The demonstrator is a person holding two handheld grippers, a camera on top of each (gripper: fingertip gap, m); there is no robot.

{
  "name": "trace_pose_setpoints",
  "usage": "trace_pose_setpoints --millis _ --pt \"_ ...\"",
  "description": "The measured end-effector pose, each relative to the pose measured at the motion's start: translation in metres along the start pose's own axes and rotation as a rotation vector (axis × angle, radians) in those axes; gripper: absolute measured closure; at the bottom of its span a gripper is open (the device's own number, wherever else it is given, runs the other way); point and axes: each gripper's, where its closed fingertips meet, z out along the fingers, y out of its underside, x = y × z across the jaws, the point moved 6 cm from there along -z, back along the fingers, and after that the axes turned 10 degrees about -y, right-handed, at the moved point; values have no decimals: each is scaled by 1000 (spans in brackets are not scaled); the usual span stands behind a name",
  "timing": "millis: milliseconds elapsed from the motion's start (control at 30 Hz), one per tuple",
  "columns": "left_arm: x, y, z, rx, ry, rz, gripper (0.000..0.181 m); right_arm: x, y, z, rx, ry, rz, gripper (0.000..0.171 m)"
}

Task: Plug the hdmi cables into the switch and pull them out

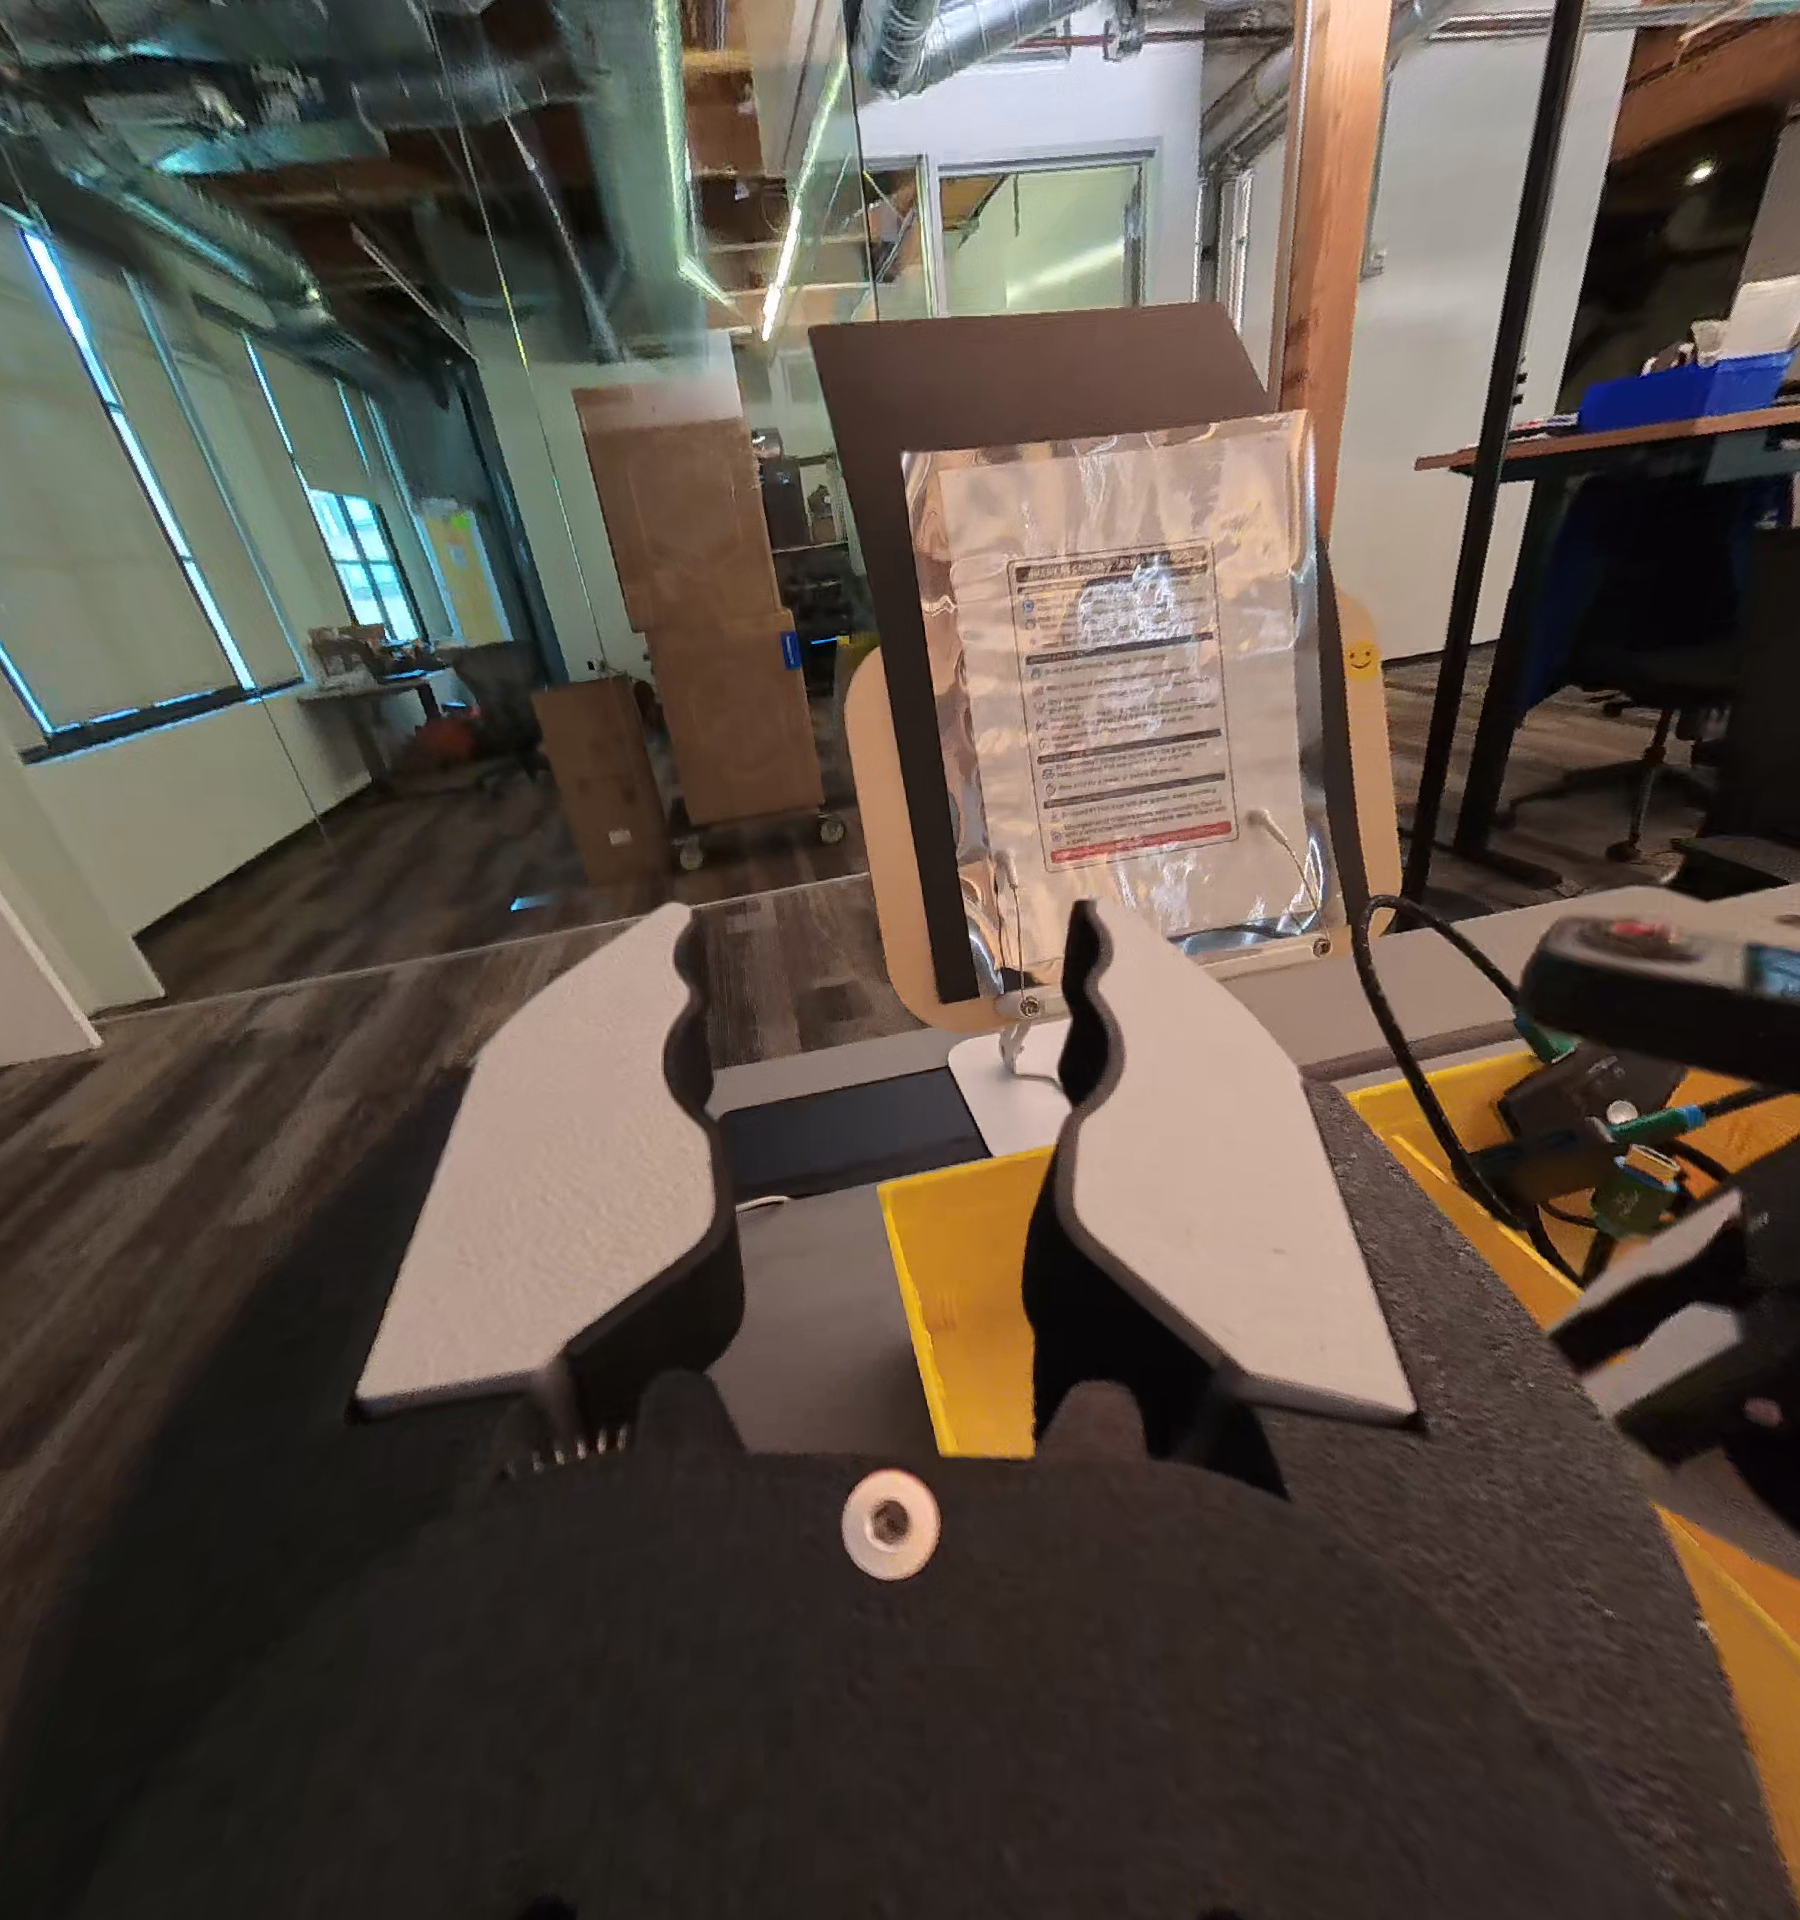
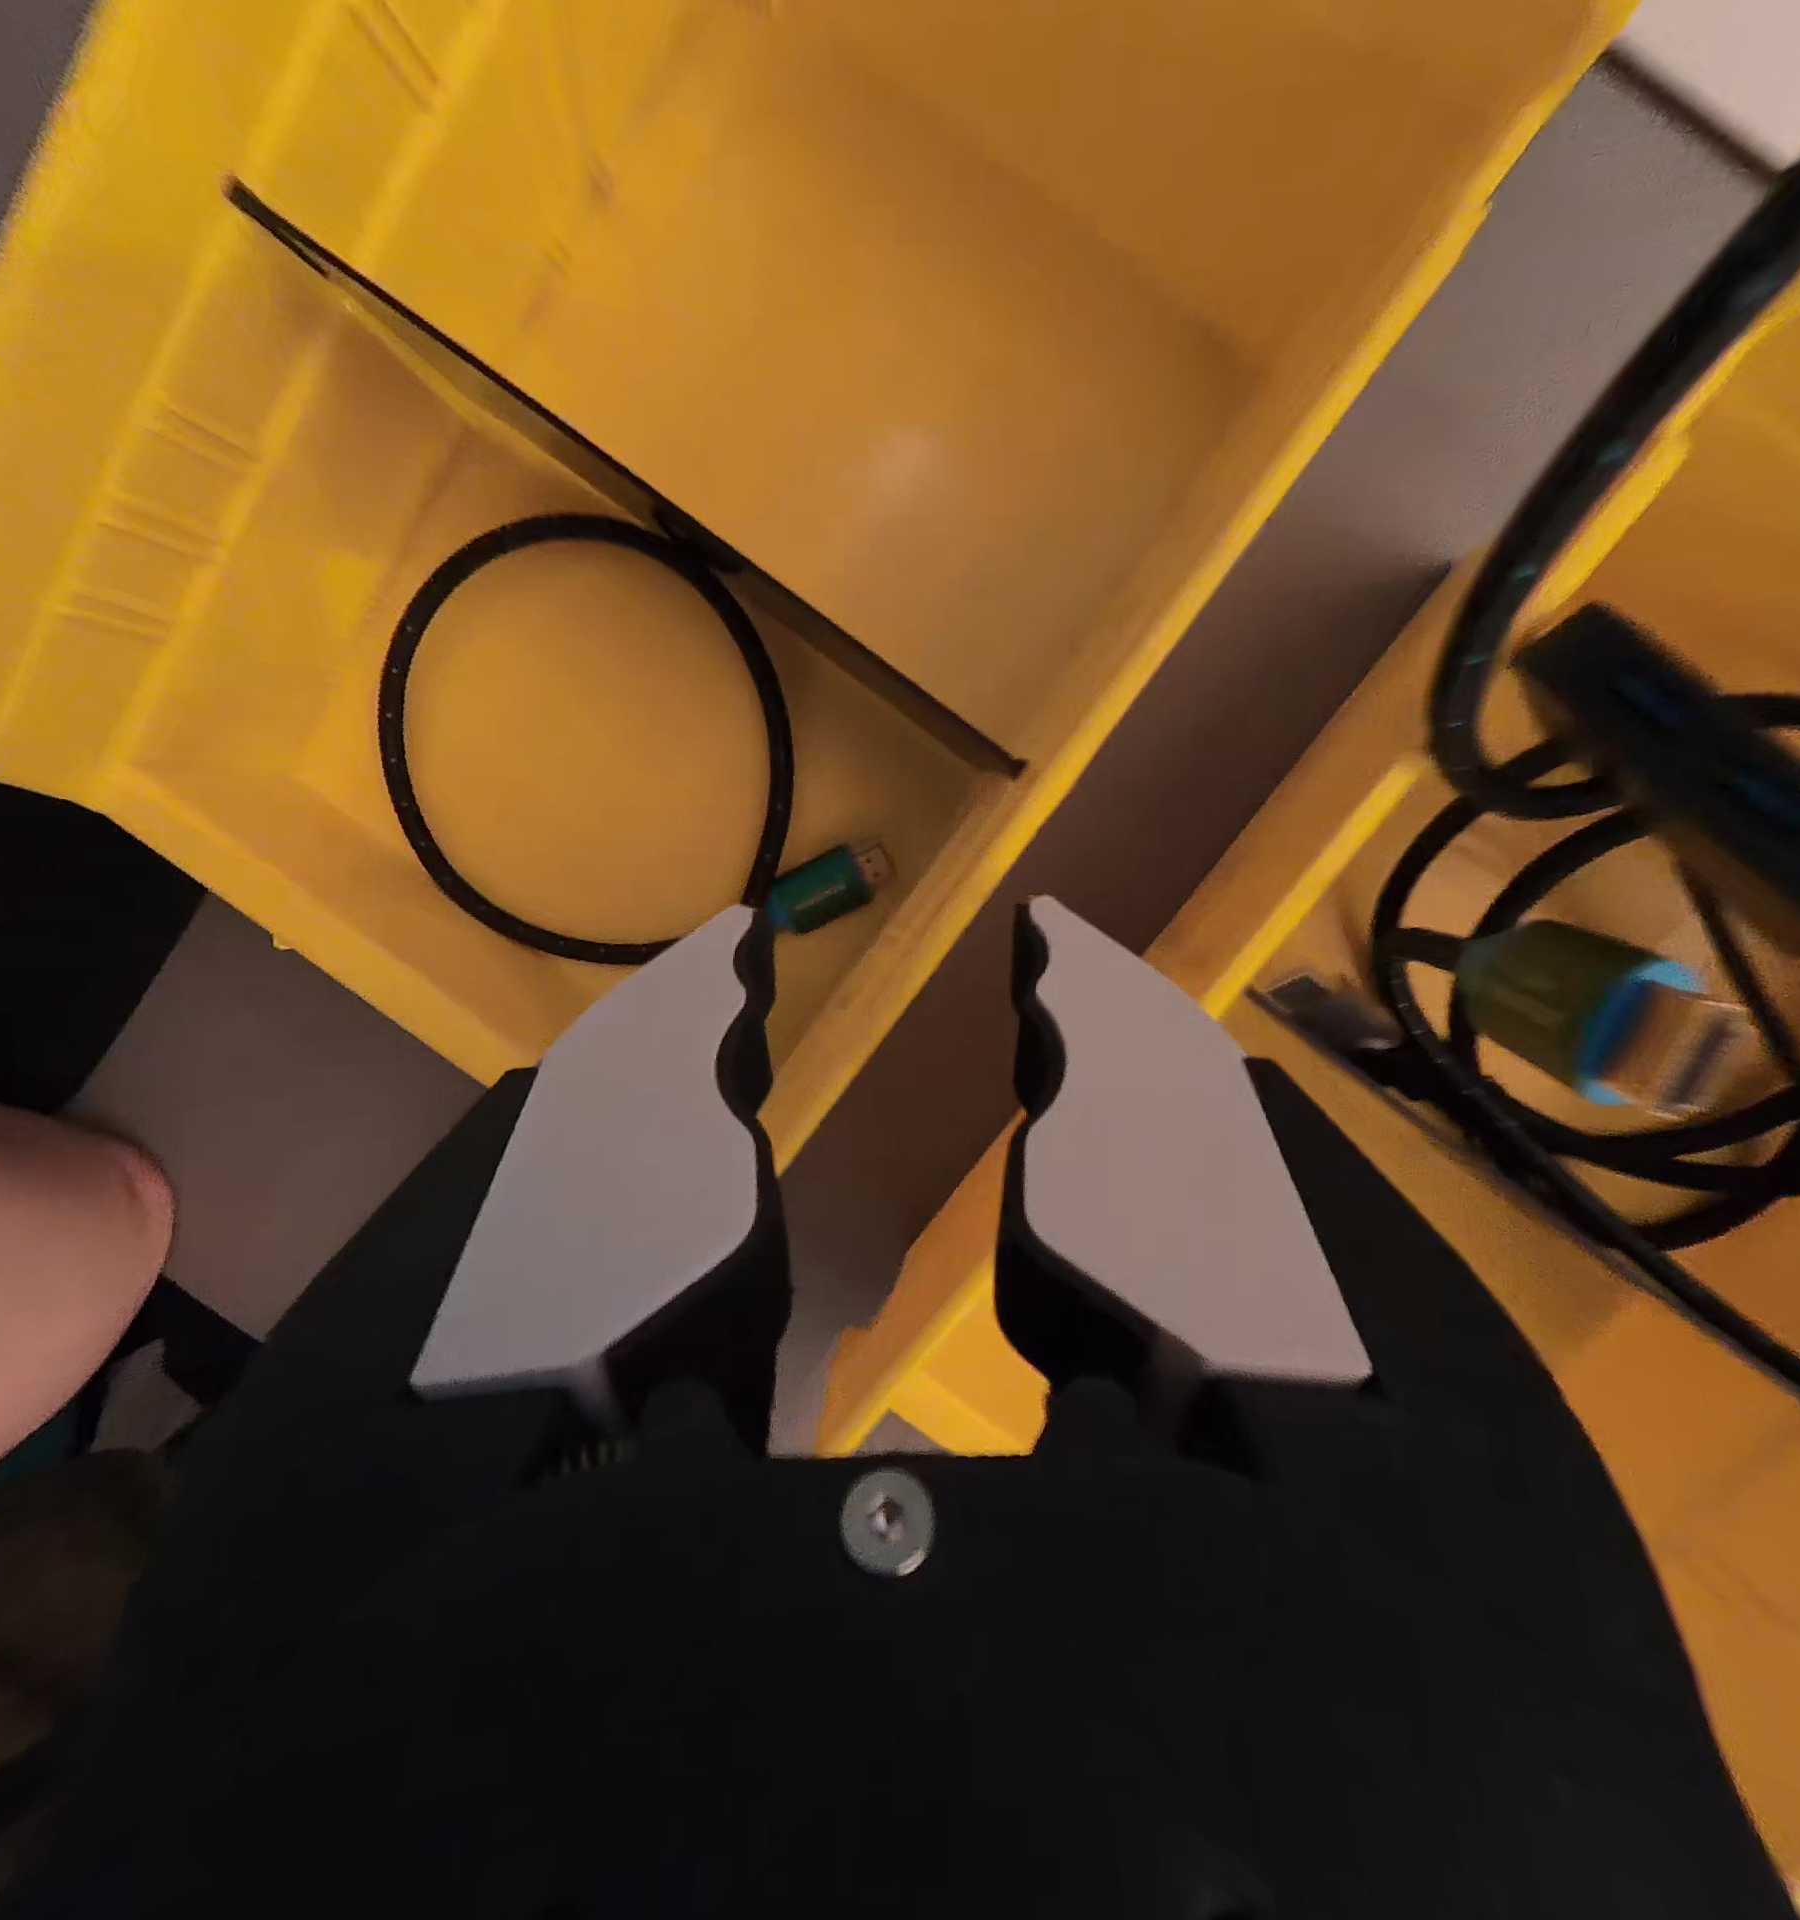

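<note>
My left gripper [image 1: 883,935] is open and empty, held above the near corner of a yellow bin [image 1: 953,1257] and pointing out over the table's far side. My right gripper [image 2: 891,925] is open and empty, looking down between two yellow bins. A coiled black HDMI cable [image 2: 584,738] with a green plug [image 2: 823,894] lies in the left bin [image 2: 200,520], just beyond my left fingertip. The right bin [image 2: 1291,935] holds the black switch [image 2: 1696,748], tangled black cables and a green plug with a blue collar [image 2: 1592,1018]. The switch [image 1: 1561,1101] also shows in the left wrist view.
A black divider [image 2: 615,468] splits the left bin. A strip of grey table [image 2: 1239,623] runs between the bins. A thumb [image 2: 44,1247] shows at the left edge. A stand with a foil-wrapped sheet [image 1: 1114,707] rises behind the bins. Some 30 centimeters of space lies between my two pairs of fingers.
</note>
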Motion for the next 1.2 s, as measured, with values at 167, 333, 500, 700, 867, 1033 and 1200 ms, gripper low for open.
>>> trace_pose_setpoints --millis 167,333,500,700,867,1033,1200 --pt "3 4 9 14 -31 44 118 -1 9 32 -54 3 167 128" --pt "2 9 13 -3 -34 49 117 9 3 48 -17 27 253 144" --pt "0 14 15 -33 -41 59 117 16 3 62 -126 76 236 158" --pt "-1 6 -3 -79 50 -67 109 7 -10 59 -193 -38 228 165" --pt "-6 -30 -75 -44 181 -257 116 -23 -37 36 -337 -134 139 165" --pt "12 -64 -158 163 238 -220 112 -30 -81 -27 -331 -109 -16 164" --pt "41 -65 -171 144 351 -136 105 36 -87 -147 -191 -111 68 164"
